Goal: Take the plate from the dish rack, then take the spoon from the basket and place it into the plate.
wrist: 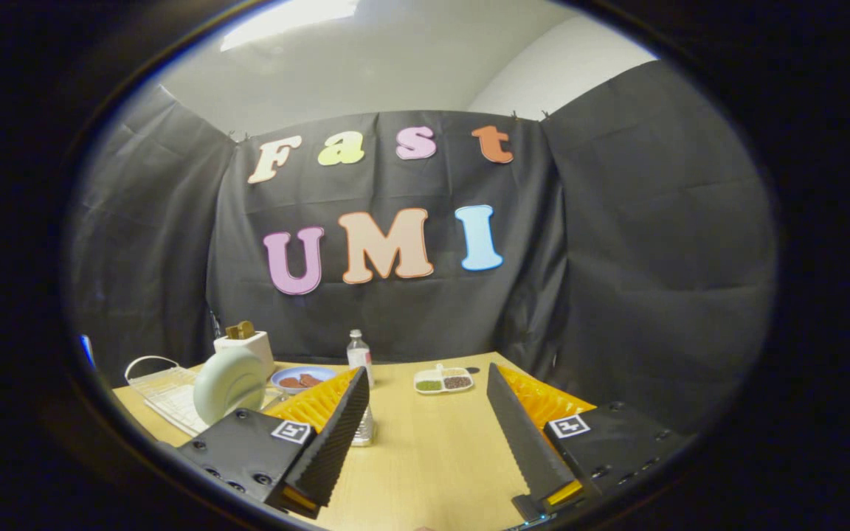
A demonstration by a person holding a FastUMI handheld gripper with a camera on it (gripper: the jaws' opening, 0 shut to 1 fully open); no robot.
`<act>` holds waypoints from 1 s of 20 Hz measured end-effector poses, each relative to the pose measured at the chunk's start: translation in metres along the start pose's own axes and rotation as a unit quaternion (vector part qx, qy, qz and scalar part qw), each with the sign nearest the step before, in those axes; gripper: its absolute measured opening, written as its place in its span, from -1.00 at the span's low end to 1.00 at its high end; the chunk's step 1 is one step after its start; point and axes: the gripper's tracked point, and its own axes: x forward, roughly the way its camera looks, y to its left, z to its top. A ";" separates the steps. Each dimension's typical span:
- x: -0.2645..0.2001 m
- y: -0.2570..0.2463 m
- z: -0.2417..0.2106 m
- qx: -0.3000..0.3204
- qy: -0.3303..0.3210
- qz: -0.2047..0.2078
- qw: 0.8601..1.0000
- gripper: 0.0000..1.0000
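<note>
A pale green plate (227,385) stands on edge in a white dish rack (167,398) on the wooden table (432,450), off to the left beyond my left finger. My gripper (425,383) is open above the table, with nothing between its fingers. The plate sits well to the left of the gap. I cannot make out a spoon or its basket.
A white toaster (246,345) with bread stands behind the rack. A blue dish (301,378) with reddish food, a clear bottle (358,356) and a white divided tray (443,380) with grains sit near the table's far edge. Black cloth walls close the booth.
</note>
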 end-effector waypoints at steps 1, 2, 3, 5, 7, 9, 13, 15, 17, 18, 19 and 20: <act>0.004 0.006 0.000 -0.002 0.009 0.010 1.000 1.00; 0.009 0.011 0.003 -0.001 0.018 0.018 1.000 1.00; 0.013 0.019 0.011 0.002 0.024 0.030 0.999 1.00; 0.022 0.034 0.023 0.004 0.034 0.044 0.998 1.00; 0.030 0.037 0.036 -0.015 0.037 0.030 0.999 1.00; 0.037 0.051 0.053 -0.028 0.038 0.025 0.999 1.00; 0.050 0.113 0.073 -0.028 0.053 0.060 0.996 1.00; 0.059 0.151 0.073 -0.028 0.068 0.086 0.994 1.00; 0.067 0.192 0.061 -0.028 0.101 0.118 0.987 1.00; 0.072 0.211 0.053 -0.026 0.123 0.133 0.983 1.00; 0.075 0.228 0.041 -0.023 0.146 0.143 0.979 1.00; 0.079 0.242 0.032 -0.022 0.169 0.153 0.973 1.00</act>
